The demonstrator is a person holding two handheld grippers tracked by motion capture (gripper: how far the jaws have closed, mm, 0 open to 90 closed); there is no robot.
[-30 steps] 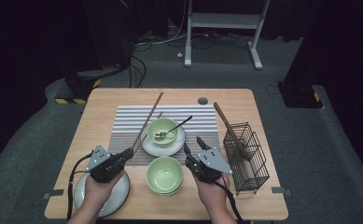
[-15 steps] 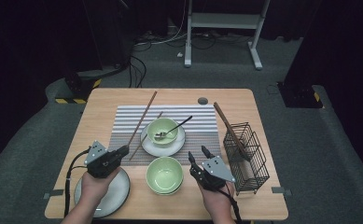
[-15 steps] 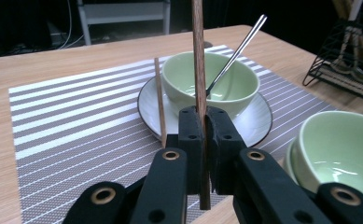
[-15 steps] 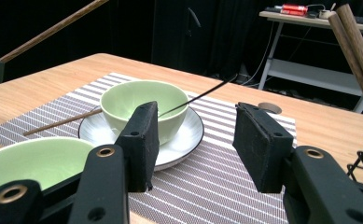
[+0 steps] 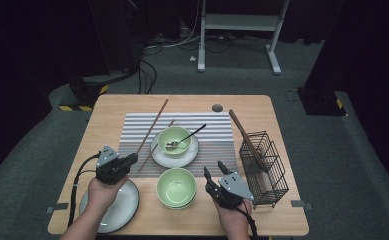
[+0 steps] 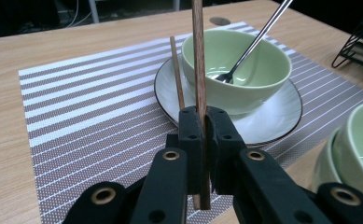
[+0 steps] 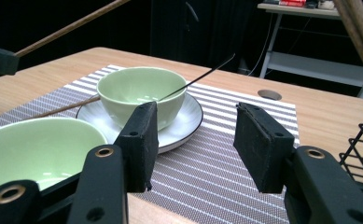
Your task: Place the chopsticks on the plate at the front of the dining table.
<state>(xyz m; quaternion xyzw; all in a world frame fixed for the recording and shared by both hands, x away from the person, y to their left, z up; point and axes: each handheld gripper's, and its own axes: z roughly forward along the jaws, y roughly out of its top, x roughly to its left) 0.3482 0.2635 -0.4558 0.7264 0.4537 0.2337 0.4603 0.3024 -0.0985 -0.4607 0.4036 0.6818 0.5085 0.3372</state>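
The left gripper (image 5: 130, 161) hovers over the near-left part of the table (image 5: 282, 125), its jaws pressed together on a long wooden chopstick (image 5: 153, 125) that slants away across the striped placemat (image 5: 217, 145) toward the table's far edge; in the left gripper view the chopstick (image 6: 198, 56) rises straight out from between the pads. A second chopstick (image 5: 154, 147) lies flat on the placemat, its tip just beside the white saucer (image 5: 162, 157). The saucer carries a green bowl (image 5: 174, 140) with a spoon (image 5: 189, 136) leaning in it. A grey plate (image 5: 122, 210) lies under the left hand close to the near edge, and a second green bowl (image 5: 176, 187) sits between the two hands. The right gripper (image 5: 213, 170) has its jaws spread with nothing between them, above bare wood just beside the placemat's near edge; the wire basket (image 5: 264, 170), with a chopstick (image 5: 247, 140) leaning out of it, stands close on its right, near the table's right edge. Open room remains along the far edge and the left margin. Compared with a second ago, both hands have drawn back toward the near edge, and the held chopstick has come with the left one.
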